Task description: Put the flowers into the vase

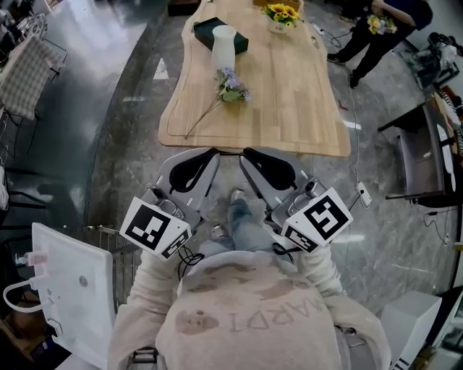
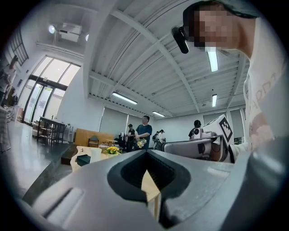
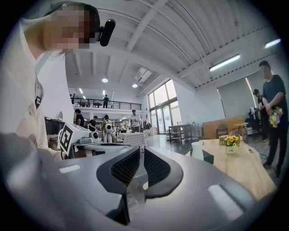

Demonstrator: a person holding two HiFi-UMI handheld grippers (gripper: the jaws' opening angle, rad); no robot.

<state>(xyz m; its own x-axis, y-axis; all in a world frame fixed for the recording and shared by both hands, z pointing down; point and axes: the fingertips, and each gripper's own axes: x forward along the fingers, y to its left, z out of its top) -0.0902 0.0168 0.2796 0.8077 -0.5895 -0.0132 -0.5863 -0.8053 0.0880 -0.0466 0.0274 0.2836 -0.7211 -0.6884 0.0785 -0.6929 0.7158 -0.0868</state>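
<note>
A lilac flower sprig [image 1: 230, 87] lies on the wooden table [image 1: 289, 108], its long stem running toward the near left edge. Just behind it stands a white vase [image 1: 223, 47], which also shows in the left gripper view [image 2: 95, 154] and the right gripper view [image 3: 197, 151]. Both grippers hang short of the table's near edge, close to my body. My left gripper [image 1: 210, 154] [image 2: 146, 155] is shut with nothing in it. My right gripper [image 1: 249, 154] [image 3: 137, 151] is shut too, a thin slit between its ribbed pads, and empty.
A dark green box [image 1: 217, 32] lies behind the vase, and a pot of sunflowers [image 1: 282, 14] stands at the table's far end. A person [image 1: 383, 25] with flowers stands at the far right. A black desk [image 1: 419, 152] is right, a white case [image 1: 72, 289] lower left.
</note>
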